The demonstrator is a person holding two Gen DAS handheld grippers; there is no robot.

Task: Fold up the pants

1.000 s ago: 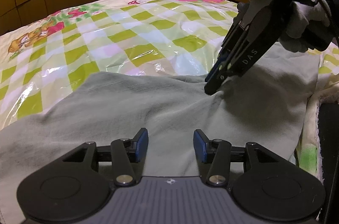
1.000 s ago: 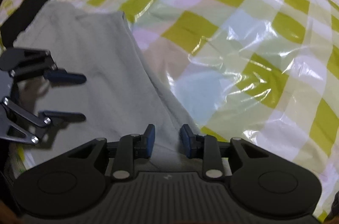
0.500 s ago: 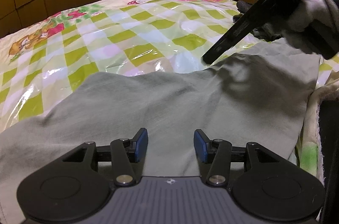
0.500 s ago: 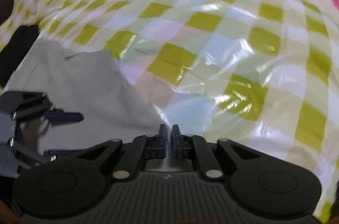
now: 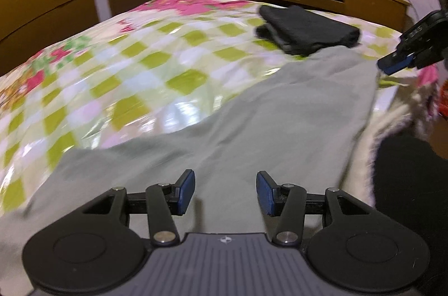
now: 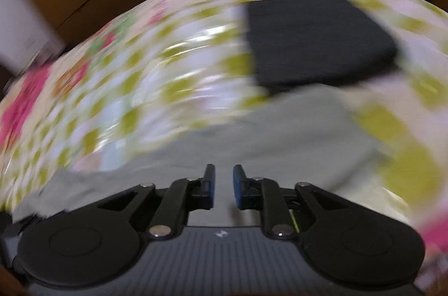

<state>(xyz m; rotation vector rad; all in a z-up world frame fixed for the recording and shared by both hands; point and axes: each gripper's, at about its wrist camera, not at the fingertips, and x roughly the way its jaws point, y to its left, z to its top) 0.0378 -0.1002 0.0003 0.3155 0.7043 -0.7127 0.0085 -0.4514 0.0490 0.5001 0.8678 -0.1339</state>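
Two tongs over the bed (image 5: 117, 77); left tongs (image 5: 225, 191) released, right tongs (image 6: 224, 184) opening, nothing between; pants (image 5: 280, 122) spread flat toward 1 o'clock; soft, limp, probably light; pinch an edge.

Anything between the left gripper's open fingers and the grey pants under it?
Nothing. In the left wrist view the left gripper hangs open over the grey pants, gap empty.

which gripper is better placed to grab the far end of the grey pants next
Right, probably. The right gripper hovers at the far edge of the grey pants, jaws opening, nothing between them; the left gripper sits open over the near part.
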